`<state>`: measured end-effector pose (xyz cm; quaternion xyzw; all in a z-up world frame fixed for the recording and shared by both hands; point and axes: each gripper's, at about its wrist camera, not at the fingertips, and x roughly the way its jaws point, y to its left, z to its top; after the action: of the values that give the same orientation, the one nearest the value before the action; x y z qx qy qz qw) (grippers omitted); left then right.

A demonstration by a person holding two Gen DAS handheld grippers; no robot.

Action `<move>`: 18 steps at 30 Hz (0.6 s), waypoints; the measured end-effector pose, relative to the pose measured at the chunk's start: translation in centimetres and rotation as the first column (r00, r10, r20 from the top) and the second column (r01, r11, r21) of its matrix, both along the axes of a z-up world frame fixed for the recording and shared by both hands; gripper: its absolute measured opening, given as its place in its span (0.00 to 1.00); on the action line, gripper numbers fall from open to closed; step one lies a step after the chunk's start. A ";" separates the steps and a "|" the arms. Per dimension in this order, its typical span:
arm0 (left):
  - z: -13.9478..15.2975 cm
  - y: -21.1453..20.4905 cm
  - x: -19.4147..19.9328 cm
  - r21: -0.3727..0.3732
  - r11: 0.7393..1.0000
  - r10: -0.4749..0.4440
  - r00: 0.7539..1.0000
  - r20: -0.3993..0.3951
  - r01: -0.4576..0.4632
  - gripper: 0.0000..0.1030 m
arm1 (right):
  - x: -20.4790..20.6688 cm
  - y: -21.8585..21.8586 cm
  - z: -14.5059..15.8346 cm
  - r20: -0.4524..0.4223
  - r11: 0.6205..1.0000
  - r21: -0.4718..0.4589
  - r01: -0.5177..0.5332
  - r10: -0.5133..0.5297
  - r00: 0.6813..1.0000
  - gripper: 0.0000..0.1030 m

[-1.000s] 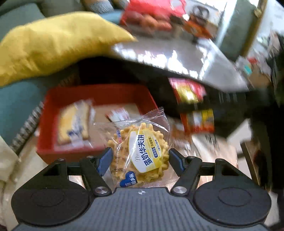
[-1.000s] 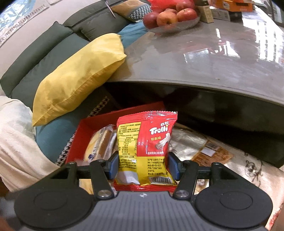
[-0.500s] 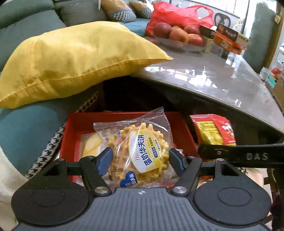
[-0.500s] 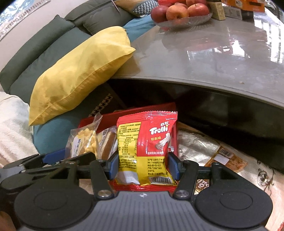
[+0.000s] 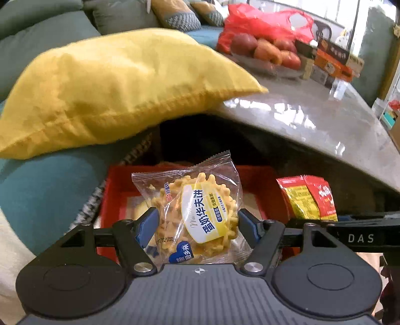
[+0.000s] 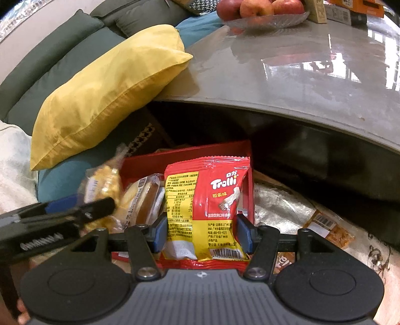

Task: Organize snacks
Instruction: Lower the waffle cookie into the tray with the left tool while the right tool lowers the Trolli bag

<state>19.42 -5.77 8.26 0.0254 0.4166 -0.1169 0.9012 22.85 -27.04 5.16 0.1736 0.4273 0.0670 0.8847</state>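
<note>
My left gripper (image 5: 198,226) is shut on a clear packet of yellow waffle biscuits (image 5: 197,215), held over a red tray (image 5: 117,185) on the floor. My right gripper (image 6: 201,233) is shut on a red and yellow Trolli gummy bag (image 6: 212,200), also over the red tray (image 6: 185,153). In the right wrist view the left gripper (image 6: 82,212) comes in from the left with the waffle packet (image 6: 105,180), blurred. The Trolli bag (image 5: 308,197) shows at the right of the left wrist view, above the right gripper's black bar. A wrapped bread bun (image 6: 142,200) lies in the tray.
A yellow cushion (image 5: 120,85) rests on a teal sofa (image 5: 45,185), touching a grey table (image 5: 300,117). Apples (image 6: 257,7) sit in a glass dish on it. Snack packets (image 6: 327,228) lie on the patterned floor to the tray's right.
The left gripper swung left with the waffle packet until it was over the red tray, beside the right gripper. The right gripper with the Trolli bag moved closer over the tray.
</note>
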 end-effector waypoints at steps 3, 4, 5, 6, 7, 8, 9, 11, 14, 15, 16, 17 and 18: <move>1.2 1.1 -0.2 -0.011 1.000 0.005 0.999 0.035 -0.005 0.73 | -0.1 0.0 0.2 0.004 1.000 -0.006 -0.004 0.004 1.000 0.50; 1.5 1.4 -0.1 -0.018 1.000 0.008 0.999 0.040 -0.007 0.73 | 0.0 0.0 0.2 0.002 1.000 -0.010 -0.007 0.007 1.000 0.50; 1.6 1.6 -0.1 -0.024 1.000 0.010 0.999 0.039 -0.009 0.73 | 0.1 0.2 0.2 -0.001 1.000 -0.013 -0.010 0.010 1.000 0.50; 1.6 1.7 0.0 -0.028 1.000 0.013 0.999 0.036 -0.012 0.73 | 0.2 0.3 0.1 -0.004 1.000 -0.016 -0.012 0.012 1.000 0.50; 1.5 1.6 0.1 -0.029 1.000 0.012 0.999 0.032 -0.011 0.73 | 0.4 0.5 0.0 -0.007 1.000 -0.019 -0.015 0.015 1.000 0.50; 1.3 1.5 0.2 -0.023 1.000 0.009 1.000 0.028 -0.008 0.73 | 0.5 0.7 -0.2 -0.011 1.000 -0.022 -0.019 0.018 1.000 0.50; 1.0 1.2 0.4 -0.015 1.000 0.008 1.000 0.022 -0.008 0.73 | 0.6 0.8 -0.3 -0.015 0.999 -0.026 -0.023 0.023 1.000 0.50; 0.2 0.4 0.8 -0.007 1.000 -0.002 1.000 -0.006 0.002 0.74 | 1.1 1.3 -0.8 -0.028 0.999 -0.035 -0.030 0.029 0.999 0.51; -1.0 -0.7 1.3 0.023 1.000 -0.009 0.999 -0.031 0.009 0.74 | 1.7 1.7 -1.4 -0.046 0.998 -0.042 -0.040 0.038 0.998 0.51; -1.3 -1.0 1.5 0.028 1.000 -0.009 0.999 -0.037 0.010 0.74 | 1.9 1.7 -1.6 -0.053 0.999 -0.030 -0.038 0.036 0.998 0.51; -1.5 -1.3 1.6 0.029 1.000 -0.009 0.999 -0.042 0.011 0.74 | 2.0 1.5 -1.7 -0.056 0.999 -0.019 -0.029 0.028 0.998 0.52; -1.6 -1.4 1.7 0.031 0.999 -0.007 0.999 -0.043 0.009 0.73 | 2.1 1.4 -1.9 -0.066 1.000 -0.019 -0.021 0.019 0.998 0.52; -1.6 -1.5 1.7 0.030 0.999 -0.012 0.999 -0.041 0.014 0.73 | 2.1 1.2 -2.0 -0.069 1.000 -0.016 -0.020 0.019 0.997 0.52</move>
<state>21.13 -7.28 6.67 0.0393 0.4363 -0.1169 0.8913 24.99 -25.84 3.16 0.1645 0.4599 0.0660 0.8701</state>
